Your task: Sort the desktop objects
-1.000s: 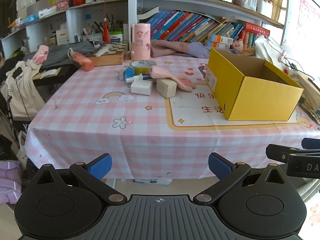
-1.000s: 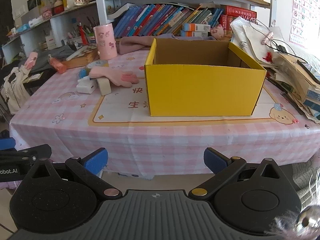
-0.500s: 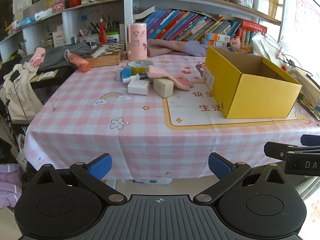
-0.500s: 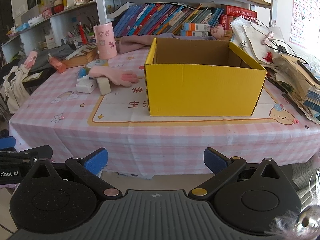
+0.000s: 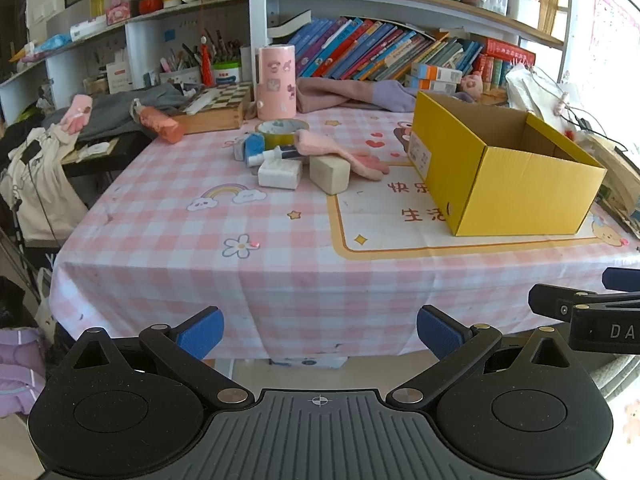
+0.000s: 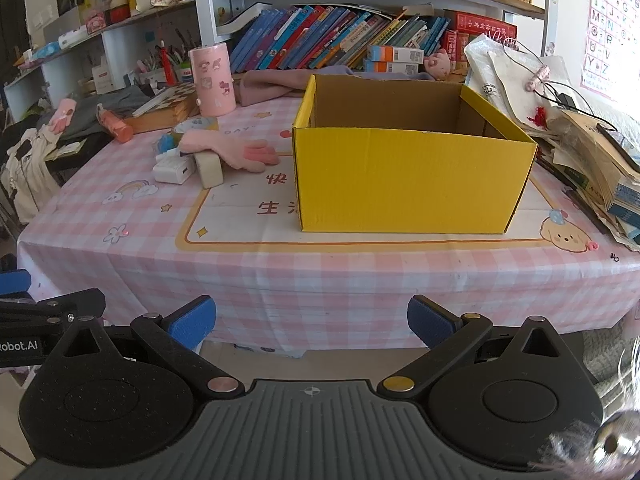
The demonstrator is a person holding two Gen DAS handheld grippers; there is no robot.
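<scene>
**Both grippers wide open in front of the desk**

You hold the left gripper [image 5: 320, 330] and the right gripper [image 6: 312, 320] off the near edge of the desk [image 5: 280, 248], below its top. On each, the jaws stand spread wide and hold nothing.

On the pink checked cloth, the open yellow box [image 6: 408, 184] sits to the right, upright, and what shows of its inside looks bare. To its left lies a small cluster of things: a pink glove [image 5: 340, 154] whose fingers reach toward the box, a cream block [image 5: 329, 173] just in front of the glove and touching it, a white block [image 5: 280, 173] just beside that, a blue-and-white piece [image 5: 254, 146] and a roll of tape [image 5: 280, 130] behind them. A tall pink cylinder [image 5: 277, 82] stands upright farther back, near the bookshelf [image 5: 380, 54].
</scene>
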